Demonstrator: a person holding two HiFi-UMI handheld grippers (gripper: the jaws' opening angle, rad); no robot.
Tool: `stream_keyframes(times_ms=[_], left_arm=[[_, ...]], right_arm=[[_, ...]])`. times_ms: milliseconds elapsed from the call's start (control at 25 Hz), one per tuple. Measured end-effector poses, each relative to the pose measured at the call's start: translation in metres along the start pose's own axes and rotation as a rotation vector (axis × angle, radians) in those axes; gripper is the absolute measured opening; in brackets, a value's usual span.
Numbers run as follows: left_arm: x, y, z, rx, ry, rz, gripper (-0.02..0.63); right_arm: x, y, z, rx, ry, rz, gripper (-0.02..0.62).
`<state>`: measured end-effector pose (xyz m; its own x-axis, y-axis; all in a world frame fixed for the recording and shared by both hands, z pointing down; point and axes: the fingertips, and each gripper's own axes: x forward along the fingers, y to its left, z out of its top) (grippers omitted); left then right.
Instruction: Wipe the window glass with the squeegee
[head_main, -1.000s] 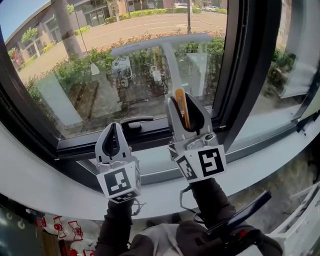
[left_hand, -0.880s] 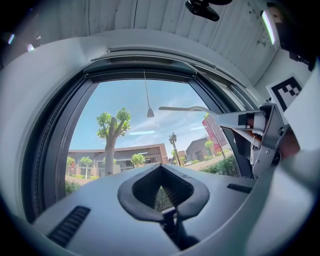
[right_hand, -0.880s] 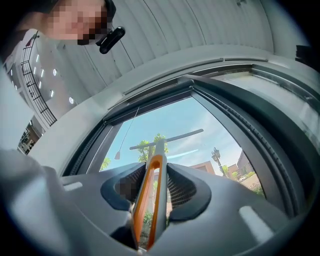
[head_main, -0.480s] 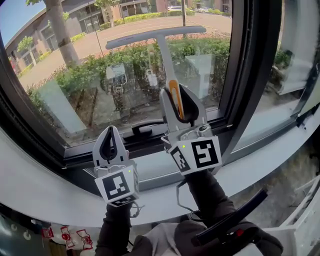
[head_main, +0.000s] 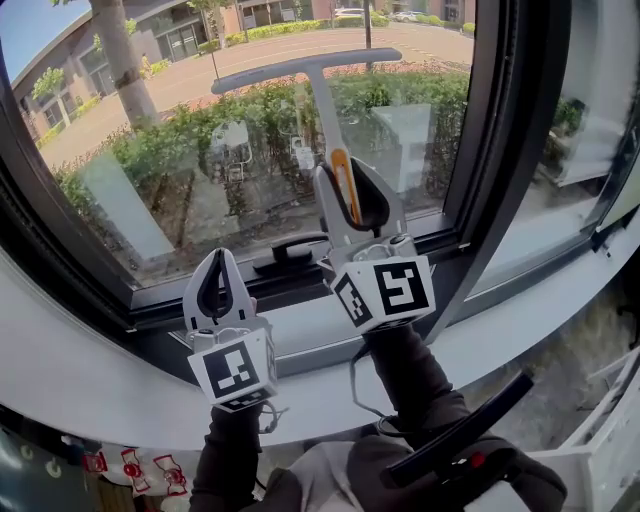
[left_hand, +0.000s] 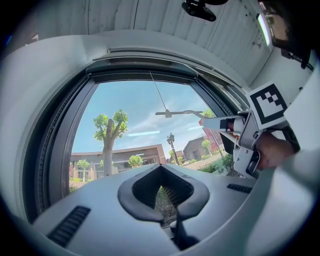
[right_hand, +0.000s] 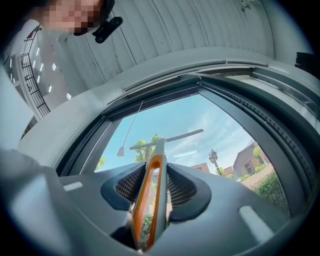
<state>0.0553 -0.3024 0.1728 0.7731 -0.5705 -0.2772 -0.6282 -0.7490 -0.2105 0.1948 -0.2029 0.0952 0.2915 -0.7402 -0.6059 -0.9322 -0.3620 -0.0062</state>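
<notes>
A sunlit street, trees and hedges are being seen through the window glass (head_main: 180, 150), which is being bordered by a dark frame (head_main: 500, 150) above a white sill (head_main: 100, 380). The squeegee (head_main: 327, 115) is being held upright in front of the pane, with its crossbar high on the glass (contact between blade and glass cannot be confirmed). Its orange-and-grey handle is being clamped by the right tongs (head_main: 343, 170). The left tongs (head_main: 218, 255) are being held closed on nothing, lower down, just beside the window handle (head_main: 290, 255).
</notes>
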Motion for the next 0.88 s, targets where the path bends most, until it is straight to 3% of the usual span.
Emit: stream_keyframes(times_ms=[200,480,880], left_arm=[[0.001,0.01,0.001,-0.06,-0.032,0.041,0.0],[0.005,0.013,-0.001,-0.062,-0.035,0.045,0.0],[0.007,0.003,-0.009,0.006,0.009,-0.007,0.0]], right_arm=[[0.008,0.0,-0.007,0.003,0.016,-0.006,0.127],[0.01,-0.001,-0.011,-0.006,0.003,-0.004,0.127],[-0.003,-0.001,-0.022,0.011,0.019,-0.003,0.127]])
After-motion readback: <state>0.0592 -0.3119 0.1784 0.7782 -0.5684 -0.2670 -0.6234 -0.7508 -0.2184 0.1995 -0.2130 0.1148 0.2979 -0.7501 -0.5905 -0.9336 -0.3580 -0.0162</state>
